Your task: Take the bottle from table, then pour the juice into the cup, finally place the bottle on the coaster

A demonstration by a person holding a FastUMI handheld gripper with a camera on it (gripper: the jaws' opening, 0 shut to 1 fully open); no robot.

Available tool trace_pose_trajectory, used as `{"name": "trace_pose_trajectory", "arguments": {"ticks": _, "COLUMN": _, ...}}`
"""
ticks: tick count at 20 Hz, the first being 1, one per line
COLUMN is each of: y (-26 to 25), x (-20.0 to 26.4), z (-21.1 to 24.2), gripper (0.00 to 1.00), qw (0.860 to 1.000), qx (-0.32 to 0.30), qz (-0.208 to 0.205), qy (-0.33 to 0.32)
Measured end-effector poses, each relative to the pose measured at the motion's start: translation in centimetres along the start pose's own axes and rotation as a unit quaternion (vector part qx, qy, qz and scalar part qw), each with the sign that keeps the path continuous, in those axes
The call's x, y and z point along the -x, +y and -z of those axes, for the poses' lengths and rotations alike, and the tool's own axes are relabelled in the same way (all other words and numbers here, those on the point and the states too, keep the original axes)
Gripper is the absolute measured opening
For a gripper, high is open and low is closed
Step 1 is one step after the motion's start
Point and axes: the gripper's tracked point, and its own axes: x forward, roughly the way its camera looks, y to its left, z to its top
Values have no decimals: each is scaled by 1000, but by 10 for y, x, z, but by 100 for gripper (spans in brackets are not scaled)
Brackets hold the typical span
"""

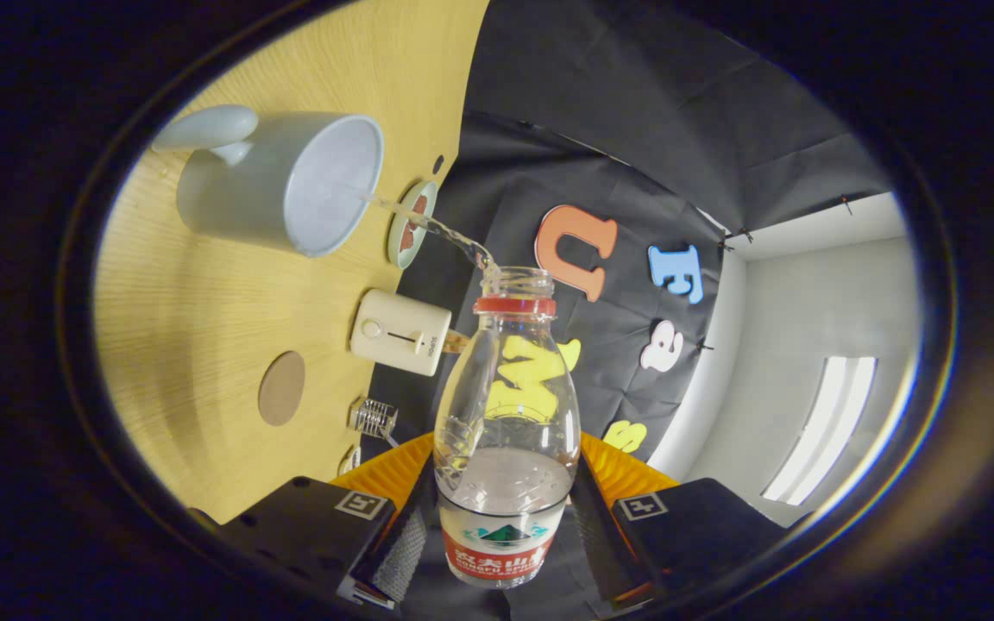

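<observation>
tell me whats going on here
A person's hand-held gripper has its fingers pressed on both sides of a clear bottle, tipped toward a pale cup on the wooden table. A thin stream runs from the bottle's open mouth into the cup, so the pour is under way. The round coaster lies bare on the table nearer the fingers, beside a small cream box.

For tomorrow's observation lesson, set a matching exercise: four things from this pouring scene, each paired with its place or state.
Things:
1. bottle
2. cup
3. coaster
4. toaster

Places or states:
A. bare brown disc on the table
B. pale box with a slider, between the cup and the coaster
C. clamped between the fingers of the hand-held gripper, uncapped
D. receiving the stream

Pairs: 1-C, 2-D, 3-A, 4-B
</observation>
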Motion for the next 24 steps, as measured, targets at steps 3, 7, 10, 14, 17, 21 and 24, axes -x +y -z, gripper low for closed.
{"name": "trace_pose_trajectory", "arguments": {"ticks": 3, "y": 2, "x": -2, "z": 0, "gripper": 82, "qw": 1000, "qx": 6, "qz": 0, "qy": 1}}
{"name": "trace_pose_trajectory", "arguments": {"ticks": 7, "y": 3, "x": -2, "z": 1, "gripper": 82, "qw": 1000, "qx": 20, "qz": 0, "qy": 2}}
{"name": "trace_pose_trajectory", "arguments": {"ticks": 10, "y": -3, "x": -3, "z": 2, "gripper": 82, "qw": 999, "qx": 40, "qz": 5, "qy": 5}}
{"name": "trace_pose_trajectory", "arguments": {"ticks": 14, "y": -18, "x": 0, "z": -2, "gripper": 82, "qw": 999, "qx": 48, "qz": 18, "qy": -3}}
{"name": "trace_pose_trajectory", "arguments": {"ticks": 17, "y": -18, "x": -2, "z": -7, "gripper": 82, "qw": 998, "qx": 54, "qz": 24, "qy": -7}}
{"name": "trace_pose_trajectory", "arguments": {"ticks": 21, "y": -14, "x": -7, "z": -1, "gripper": 82, "qw": 998, "qx": 65, "qz": 13, "qy": 6}}
{"name": "trace_pose_trajectory", "arguments": {"ticks": 24, "y": -16, "x": -8, "z": 3, "gripper": 82, "qw": 996, "qx": 85, "qz": 10, "qy": 16}}
